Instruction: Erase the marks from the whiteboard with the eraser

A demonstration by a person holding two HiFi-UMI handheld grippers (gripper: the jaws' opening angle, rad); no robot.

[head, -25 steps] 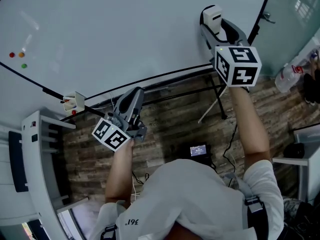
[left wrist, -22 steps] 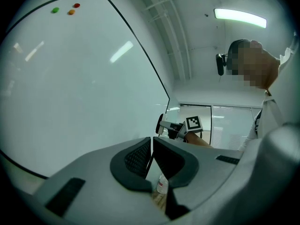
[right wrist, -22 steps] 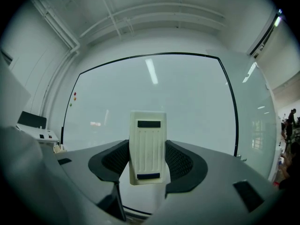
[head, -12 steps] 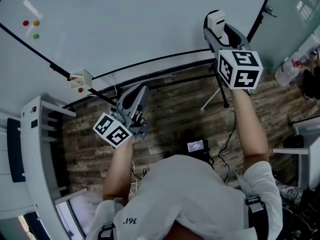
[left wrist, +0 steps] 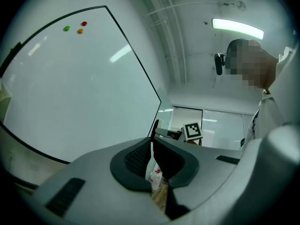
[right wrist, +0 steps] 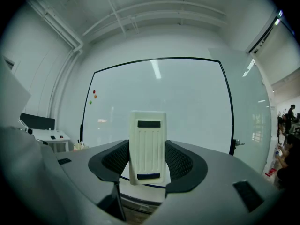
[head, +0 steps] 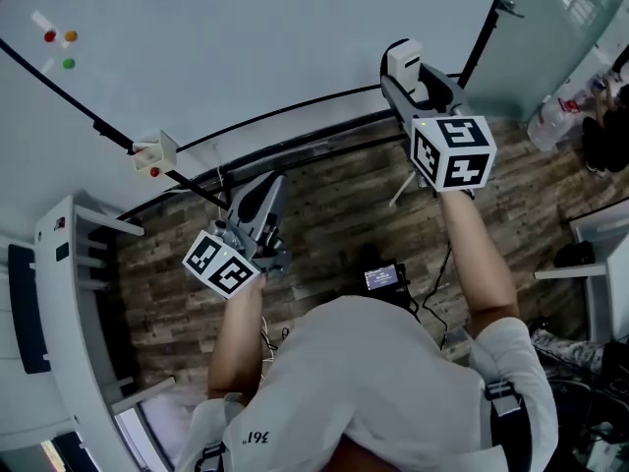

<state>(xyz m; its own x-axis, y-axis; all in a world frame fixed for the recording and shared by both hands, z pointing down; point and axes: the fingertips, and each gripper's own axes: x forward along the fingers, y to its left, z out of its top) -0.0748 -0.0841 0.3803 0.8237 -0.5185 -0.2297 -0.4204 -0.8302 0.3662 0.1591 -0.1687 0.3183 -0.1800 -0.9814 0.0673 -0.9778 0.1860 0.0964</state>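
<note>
Shifted slightly left, my right hand-held gripper [right wrist: 147, 159] clamps the eraser [right wrist: 147, 137] upright, facing the whiteboard [right wrist: 192, 107]; left hand-held gripper [left wrist: 152, 159] closed.

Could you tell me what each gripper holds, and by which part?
The right gripper clamps the eraser by its two long sides; the left gripper holds nothing.

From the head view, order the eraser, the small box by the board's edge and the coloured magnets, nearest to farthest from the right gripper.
1. The eraser, held between the jaws of the right gripper.
2. The small box, at the lower left edge of the whiteboard.
3. The coloured magnets, farther left on the whiteboard.
</note>
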